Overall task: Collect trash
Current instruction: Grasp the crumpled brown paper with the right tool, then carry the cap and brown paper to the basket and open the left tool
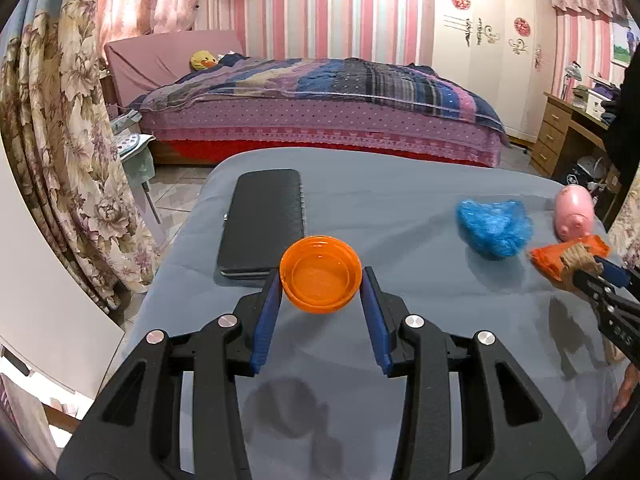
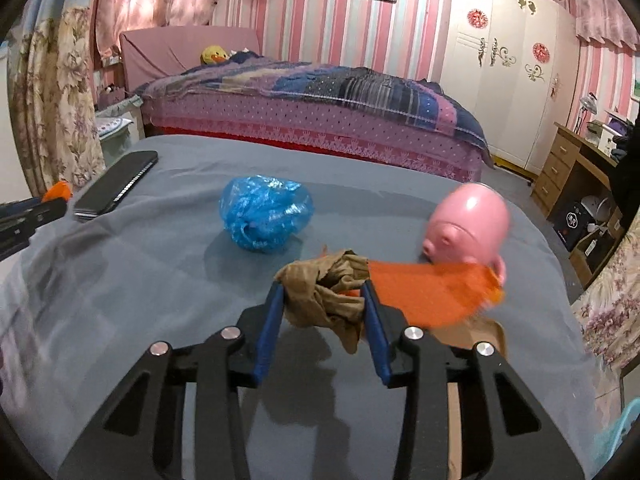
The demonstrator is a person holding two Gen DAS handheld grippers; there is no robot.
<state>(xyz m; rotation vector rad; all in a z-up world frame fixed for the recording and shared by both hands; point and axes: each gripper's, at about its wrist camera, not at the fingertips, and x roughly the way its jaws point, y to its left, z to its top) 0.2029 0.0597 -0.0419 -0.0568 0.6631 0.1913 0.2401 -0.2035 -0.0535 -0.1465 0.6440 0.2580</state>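
Currently:
Left gripper: clamping the orange lid.
Right gripper: pinching the brown rag with the orange wrapper.
Next: carrying both, probably, to a bin.

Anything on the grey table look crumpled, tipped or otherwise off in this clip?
The blue plastic bag lies crumpled mid-table, and the pink piggy bank appears tipped over. Nothing spilled or broken shows.

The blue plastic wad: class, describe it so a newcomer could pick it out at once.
Find the grey-covered table in front of the bed. Near its middle, between the black case and the pink piggy bank, lies the blue plastic wad. It alone is crinkled, translucent and blue.
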